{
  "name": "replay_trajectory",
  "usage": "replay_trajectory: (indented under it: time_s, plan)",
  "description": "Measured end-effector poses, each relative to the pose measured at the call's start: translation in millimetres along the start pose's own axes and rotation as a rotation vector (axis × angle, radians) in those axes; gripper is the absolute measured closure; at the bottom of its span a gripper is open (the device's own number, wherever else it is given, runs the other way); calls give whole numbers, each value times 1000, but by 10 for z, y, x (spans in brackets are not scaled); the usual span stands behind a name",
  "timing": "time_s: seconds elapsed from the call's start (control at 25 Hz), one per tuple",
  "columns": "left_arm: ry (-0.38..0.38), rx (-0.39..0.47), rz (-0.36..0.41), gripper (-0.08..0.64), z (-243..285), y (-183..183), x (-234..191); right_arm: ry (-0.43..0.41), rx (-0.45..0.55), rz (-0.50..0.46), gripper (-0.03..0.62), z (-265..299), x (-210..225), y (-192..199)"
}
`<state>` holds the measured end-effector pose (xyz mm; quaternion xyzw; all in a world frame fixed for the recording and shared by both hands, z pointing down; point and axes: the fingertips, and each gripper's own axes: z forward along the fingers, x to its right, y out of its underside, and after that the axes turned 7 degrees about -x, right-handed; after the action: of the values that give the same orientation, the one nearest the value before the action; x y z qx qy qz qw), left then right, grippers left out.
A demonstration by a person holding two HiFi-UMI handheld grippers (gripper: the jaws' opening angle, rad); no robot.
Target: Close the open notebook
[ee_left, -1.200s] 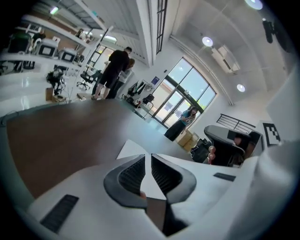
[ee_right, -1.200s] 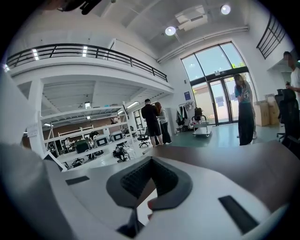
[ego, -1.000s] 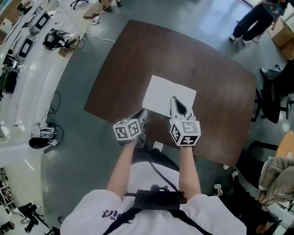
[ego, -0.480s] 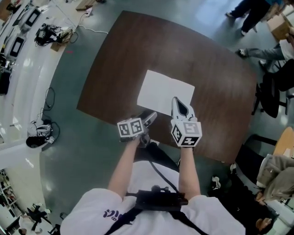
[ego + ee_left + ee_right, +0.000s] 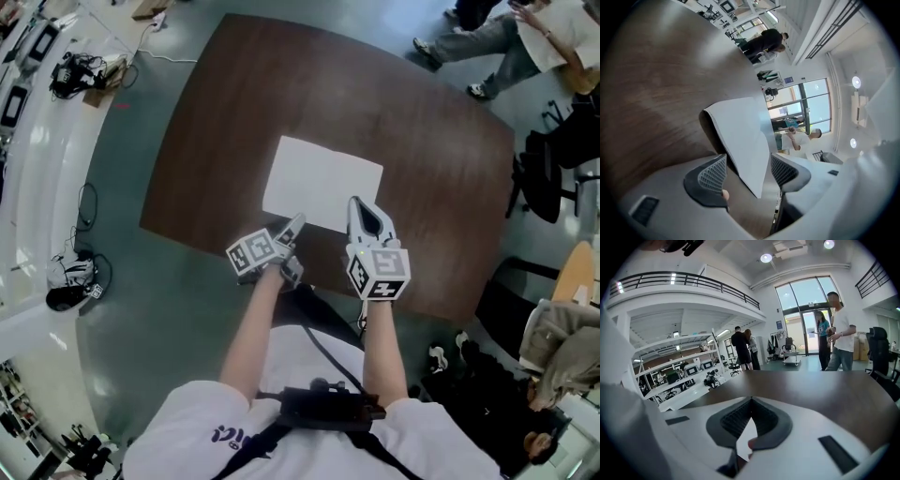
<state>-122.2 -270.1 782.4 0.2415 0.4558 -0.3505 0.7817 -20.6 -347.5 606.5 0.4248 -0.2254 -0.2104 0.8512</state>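
Since a second ago the left hand-held gripper [image 5: 294,242] has sunk and rolled, its jaws just opening.

Head view: the flat white rectangular notebook [image 5: 323,183] lies on the dark wood-grain worktop [image 5: 422,141], near its front edge. Bare wood lies beyond it and on both flanks.

Left gripper view: wide-apart meshed pads straddle a raised sheet's corner without pressing it.

Right gripper view: the right hand-held gripper [image 5: 751,401] is closed tip to tip. White paper shows in the gap behind; whether it is pinched is unclear.

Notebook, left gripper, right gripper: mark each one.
notebook [image 5: 323,178], head view, middle of the white page.
left gripper [image 5: 747,171], left gripper view, gap between its open pads.
right gripper [image 5: 750,399], right gripper view, where its tips meet.
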Motion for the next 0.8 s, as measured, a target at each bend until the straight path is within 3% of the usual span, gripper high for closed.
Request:
replay_trajectory:
  time_s: [0.36,0.64,0.8]
  plan:
    - [6,62,-81,285,69,-96,-52,7,-2,-4,591,-92,65,33]
    - [-109,83,-69,478,69,-38,-275,11,7,-7,591,-211,120,57]
    - [-116,95,-72,505,65,-43,-282,14,17,1,591,-292,164,44]
